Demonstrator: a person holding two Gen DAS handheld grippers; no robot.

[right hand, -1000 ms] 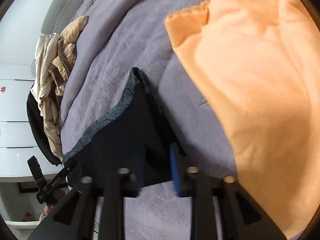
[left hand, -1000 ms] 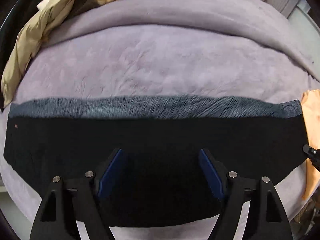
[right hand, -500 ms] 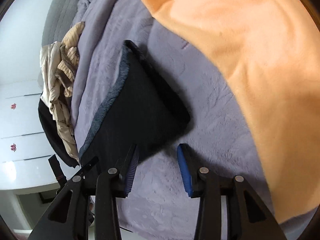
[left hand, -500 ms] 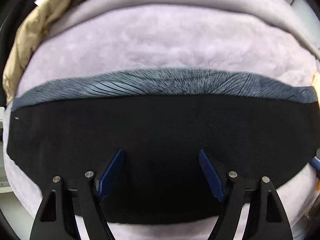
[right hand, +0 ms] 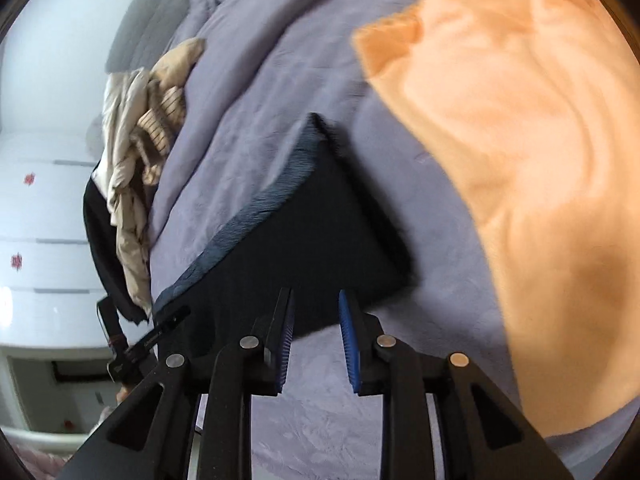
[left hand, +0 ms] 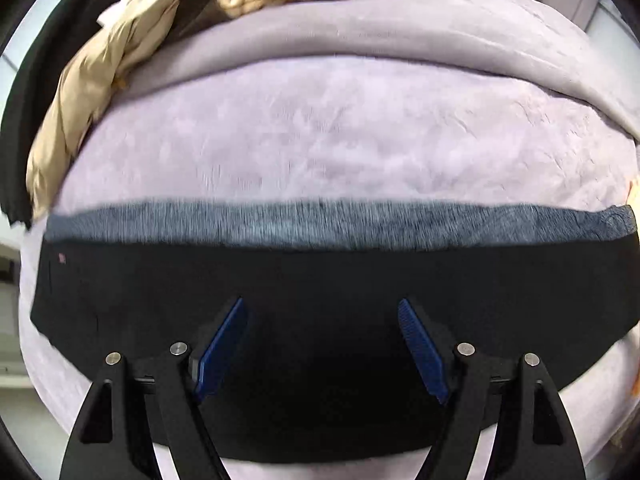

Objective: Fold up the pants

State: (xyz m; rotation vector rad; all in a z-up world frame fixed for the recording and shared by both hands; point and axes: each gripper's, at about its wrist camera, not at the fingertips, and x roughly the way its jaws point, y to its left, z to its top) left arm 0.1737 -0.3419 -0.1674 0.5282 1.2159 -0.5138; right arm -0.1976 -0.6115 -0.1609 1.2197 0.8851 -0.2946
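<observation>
- The pants (left hand: 320, 280) are black, with a fuzzy blue-grey inner lining (left hand: 320, 226) showing as a strip along their far edge
- They lie flat on the lilac bed cover, folded into a long band running left to right
- In the right wrist view the band's end (right hand: 320, 240) is a squared corner

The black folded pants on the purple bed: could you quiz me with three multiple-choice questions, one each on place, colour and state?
1. Beside the black folded pants, nearer the right gripper, lies:
A an orange fleece blanket
B a green pillow
C a red box

2. The pants' fuzzy lining strip is:
A white
B grey-blue
C yellow

3. The left gripper is:
A open above the pants
B clamped on the lining
C holding beige clothes

Answers: 1 A, orange fleece blanket spreads there. 2 B, strip shows grey-blue. 3 A, blue pads stand wide apart.
</observation>
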